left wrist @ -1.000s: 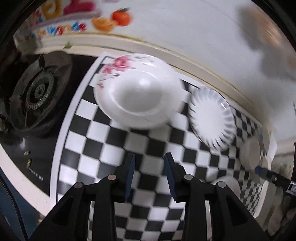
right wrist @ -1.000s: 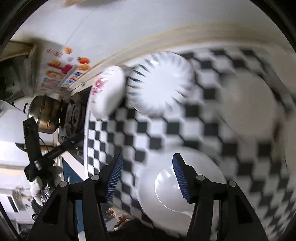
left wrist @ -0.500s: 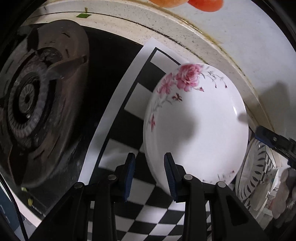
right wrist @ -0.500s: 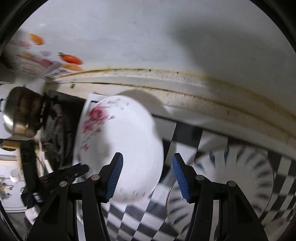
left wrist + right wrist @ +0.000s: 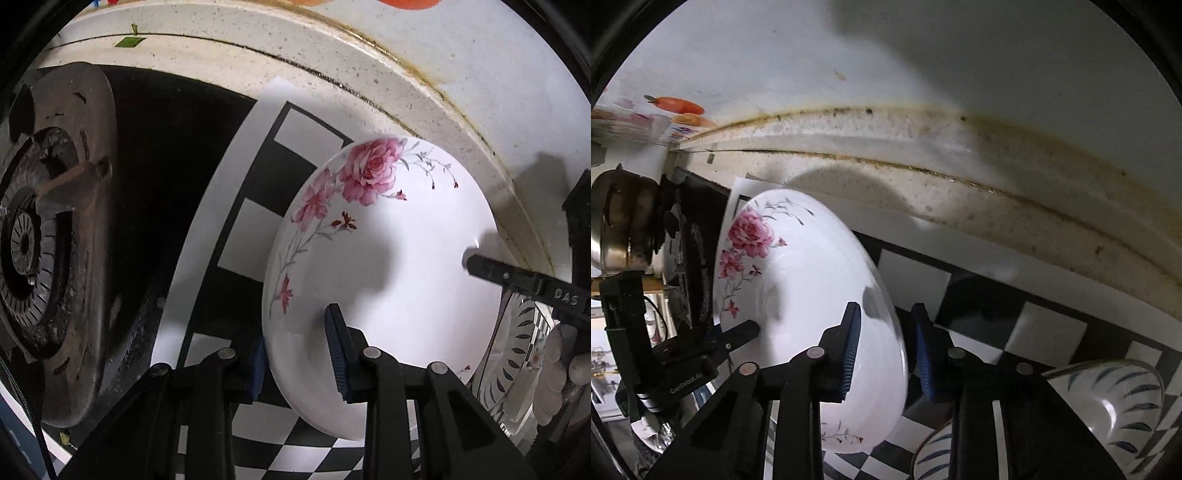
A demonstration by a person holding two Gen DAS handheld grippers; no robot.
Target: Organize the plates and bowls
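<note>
A white plate with pink roses (image 5: 388, 280) stands tilted on its edge above the checkered mat (image 5: 258, 229). My left gripper (image 5: 295, 354) straddles its near rim, one blue pad on each side, with gaps still visible. My right gripper (image 5: 886, 354) straddles the opposite rim of the same plate (image 5: 798, 295) in the same way. Each gripper shows in the other's view: the right one in the left wrist view (image 5: 524, 284), the left one in the right wrist view (image 5: 701, 350). A blue-striped ribbed dish (image 5: 1115, 398) lies to the right.
A gas burner (image 5: 48, 236) on the black hob lies to the left of the mat. A metal pot (image 5: 620, 221) stands beyond it. The stained counter edge (image 5: 960, 166) and the wall run close behind the plate.
Both grippers have closed in on the rose plate from opposite sides. The plate now stands steeper on its edge and its rim sits between each pair of fingers.
</note>
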